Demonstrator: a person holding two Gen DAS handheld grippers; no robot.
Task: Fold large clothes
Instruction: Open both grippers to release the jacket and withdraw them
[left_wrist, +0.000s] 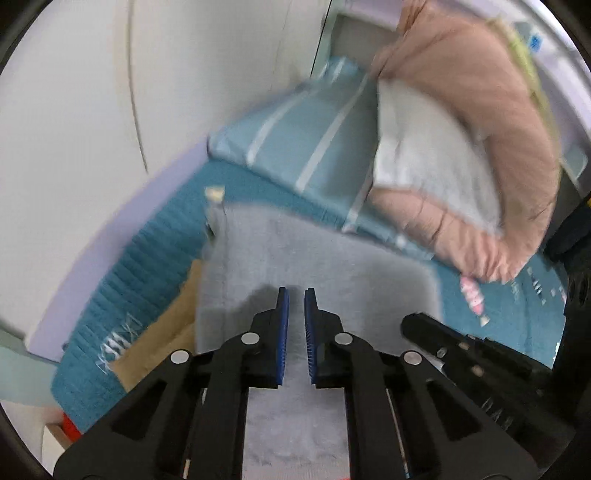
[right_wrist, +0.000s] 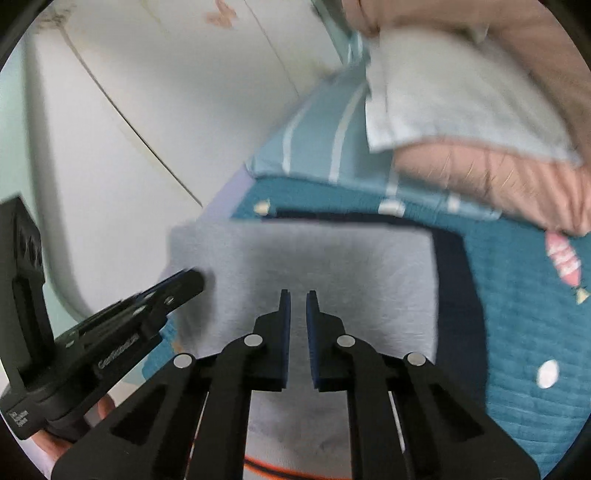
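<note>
A folded grey garment (left_wrist: 295, 258) lies on a teal quilted bed cover (left_wrist: 140, 266); it also shows in the right wrist view (right_wrist: 314, 258). My left gripper (left_wrist: 296, 295) hovers over its near part, jaws slightly apart with nothing between them. My right gripper (right_wrist: 298, 297) is beside it over the same garment, jaws also slightly apart and empty. Each gripper shows in the other's view: the right one (left_wrist: 410, 325) at lower right, the left one (right_wrist: 195, 278) at lower left. Both views are motion-blurred.
A striped light-blue pillow (left_wrist: 295, 140) lies past the garment, with a pink and white quilt (left_wrist: 480, 147) heaped on it. A white wall (left_wrist: 110, 92) borders the bed on the left. A tan piece (left_wrist: 162, 332) lies left of the garment.
</note>
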